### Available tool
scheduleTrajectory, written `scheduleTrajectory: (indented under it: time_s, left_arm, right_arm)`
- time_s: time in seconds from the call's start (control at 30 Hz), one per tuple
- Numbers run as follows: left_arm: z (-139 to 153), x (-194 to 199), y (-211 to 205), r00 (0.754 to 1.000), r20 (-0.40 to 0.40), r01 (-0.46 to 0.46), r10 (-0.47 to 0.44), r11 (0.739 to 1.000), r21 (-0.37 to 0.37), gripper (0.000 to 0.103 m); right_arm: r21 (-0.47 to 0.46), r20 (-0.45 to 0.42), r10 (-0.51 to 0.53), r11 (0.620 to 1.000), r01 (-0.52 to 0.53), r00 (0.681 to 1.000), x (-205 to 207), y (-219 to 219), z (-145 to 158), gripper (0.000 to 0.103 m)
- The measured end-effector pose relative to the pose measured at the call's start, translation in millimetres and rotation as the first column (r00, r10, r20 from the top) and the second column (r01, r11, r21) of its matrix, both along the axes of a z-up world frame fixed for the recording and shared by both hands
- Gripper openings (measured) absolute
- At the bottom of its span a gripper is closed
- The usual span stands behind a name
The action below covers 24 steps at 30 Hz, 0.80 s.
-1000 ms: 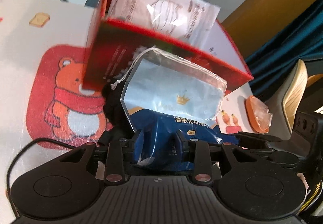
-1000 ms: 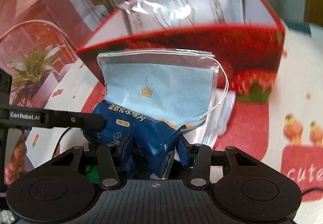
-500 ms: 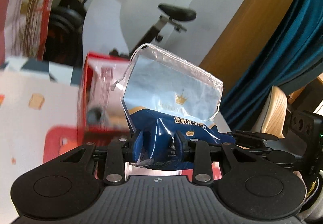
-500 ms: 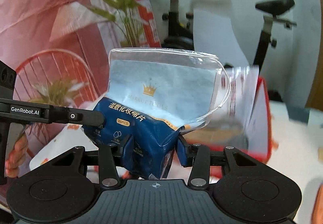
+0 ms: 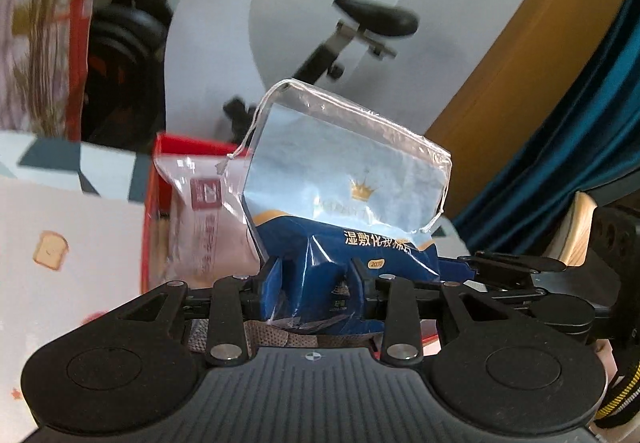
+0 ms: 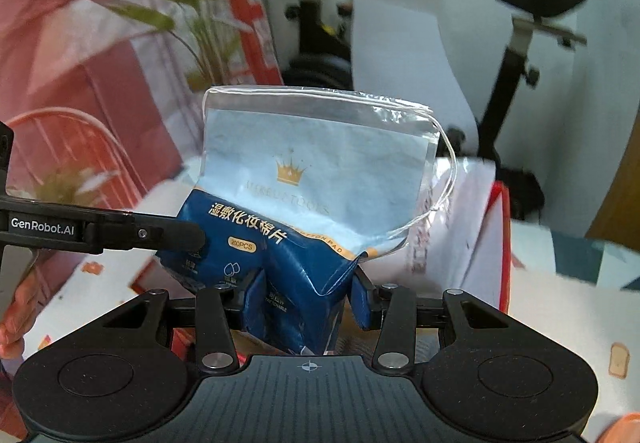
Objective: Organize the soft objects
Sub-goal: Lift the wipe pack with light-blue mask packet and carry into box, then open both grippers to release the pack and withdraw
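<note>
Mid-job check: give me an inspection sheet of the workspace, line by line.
Surface: white mat with toast print.
Job's things: blue cotton-pad bag, drawstring top, held up by both grippers; red box beyond, white packet standing in it.
Clutter: nothing seen.
Grippers: left gripper and right gripper both shut on the bag's lower end.
Cables: nothing seen.
Surroundings: exercise bike, plant, teal curtain, chair.
</note>
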<state>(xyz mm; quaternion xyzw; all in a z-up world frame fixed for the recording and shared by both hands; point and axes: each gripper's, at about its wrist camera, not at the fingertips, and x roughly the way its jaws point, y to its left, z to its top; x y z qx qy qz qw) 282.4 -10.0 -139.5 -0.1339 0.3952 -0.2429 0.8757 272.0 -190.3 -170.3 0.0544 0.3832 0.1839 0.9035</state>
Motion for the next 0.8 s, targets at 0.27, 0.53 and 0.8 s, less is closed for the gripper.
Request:
scheduleTrajectory:
  time_s: [0.27,0.53,0.8]
  left_arm:
    - [-39,29,-21,0.994,-0.113,0.021,-0.014,0.997,0.069,0.037]
    - [-59,26,-19,0.984,-0.176,0.039,-0.02,0.994,0.105,0.037]
    - [-49,19,-16,0.993,-0.112,0.058,-0.042,0.988,0.142,0.037]
  right_arm:
    - [-0.007,-0.158,-0.036,0.999,0.035,0.987,31,-7,-47,0.039]
    - [-0.024,-0.261,-0.058,0.998,0.053,0.964,42,0,-78,0.035]
    - [-0.07,-0.307,-0.068,0.996,0.048,0.949,49,10,-87,0.033]
